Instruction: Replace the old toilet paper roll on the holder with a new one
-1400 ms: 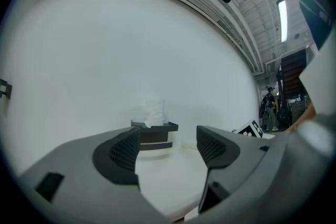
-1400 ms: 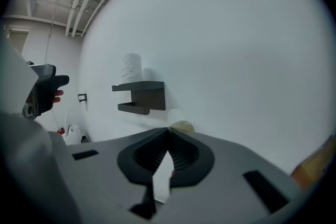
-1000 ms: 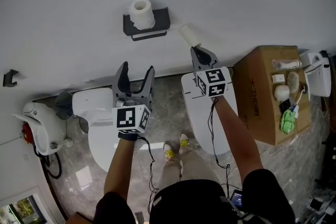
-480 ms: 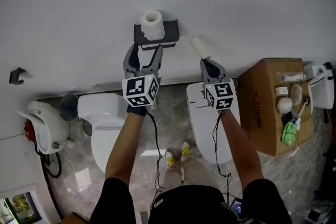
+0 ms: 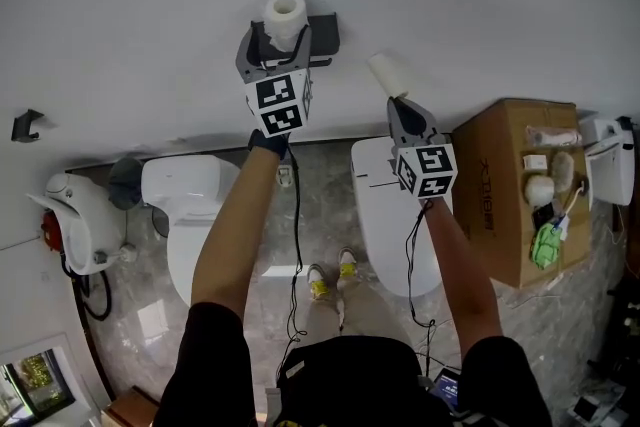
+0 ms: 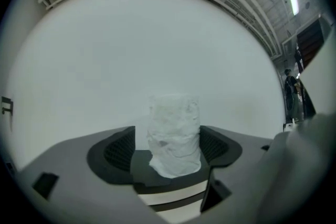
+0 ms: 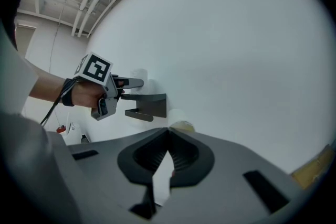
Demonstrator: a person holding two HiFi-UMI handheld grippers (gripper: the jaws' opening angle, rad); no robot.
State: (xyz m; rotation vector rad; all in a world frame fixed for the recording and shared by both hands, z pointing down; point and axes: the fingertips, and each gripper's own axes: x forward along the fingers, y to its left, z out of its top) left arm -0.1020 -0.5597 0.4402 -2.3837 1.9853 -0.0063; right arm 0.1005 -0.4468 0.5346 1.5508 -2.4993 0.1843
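Note:
A black holder (image 5: pixel 318 33) is fixed to the white wall, and a white toilet paper roll (image 5: pixel 285 14) stands upright on it. My left gripper (image 5: pixel 274 41) has reached the holder. Its jaws are opening, one on each side of the roll (image 6: pixel 174 136), and a gap shows beside the left pad (image 6: pixel 122 149). To the right, my right gripper (image 5: pixel 394 99) is shut on the edge of a slimmer cream paper roll (image 5: pixel 387 73) held up near the wall. In the right gripper view that cream roll (image 7: pixel 181 126) sticks out past the closed gripper (image 7: pixel 168 131).
Below on the marble floor stand a white toilet (image 5: pixel 188 205) and a second white toilet (image 5: pixel 376 215). A cardboard box (image 5: pixel 500 195) with small items on top sits at the right. A white appliance (image 5: pixel 72 227) stands at the left, with a wall hook (image 5: pixel 22 125) above it.
My left gripper has travelled up from above the toilet to the holder, and its jaws now flank the white roll. The right gripper has stayed about where it was, still shut on the cream roll.

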